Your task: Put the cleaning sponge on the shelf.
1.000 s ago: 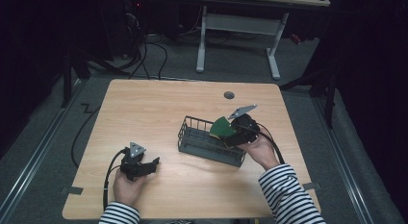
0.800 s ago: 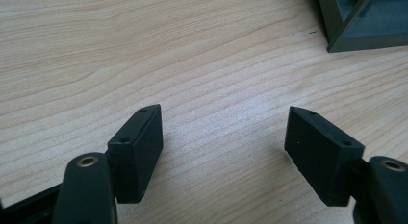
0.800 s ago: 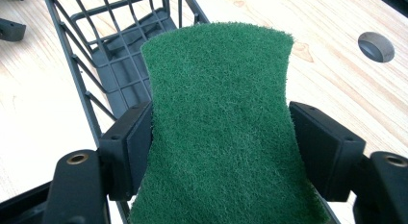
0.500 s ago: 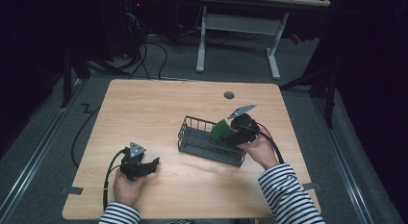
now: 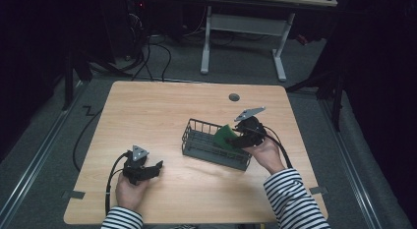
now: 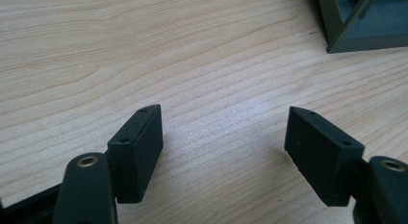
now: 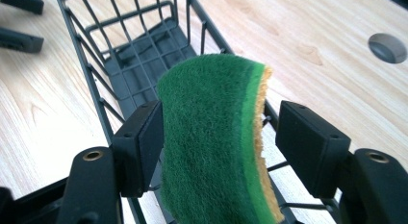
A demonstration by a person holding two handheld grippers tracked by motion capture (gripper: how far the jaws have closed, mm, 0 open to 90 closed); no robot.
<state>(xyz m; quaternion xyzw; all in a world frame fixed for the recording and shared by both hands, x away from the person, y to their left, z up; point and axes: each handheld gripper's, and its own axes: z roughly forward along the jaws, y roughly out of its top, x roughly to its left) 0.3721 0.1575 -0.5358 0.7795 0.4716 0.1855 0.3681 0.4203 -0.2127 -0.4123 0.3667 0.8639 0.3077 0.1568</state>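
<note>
Right claw (image 5: 235, 138), jaws just closing, holds sponge (image 7: 211, 137) over basket (image 5: 196, 145).

Green sponge (image 7: 211, 137), black wire basket (image 5: 216, 145)

A dim lab: bare wooden table (image 5: 162, 111), floor cables (image 5: 147, 57), another desk (image 5: 246, 22).
</note>
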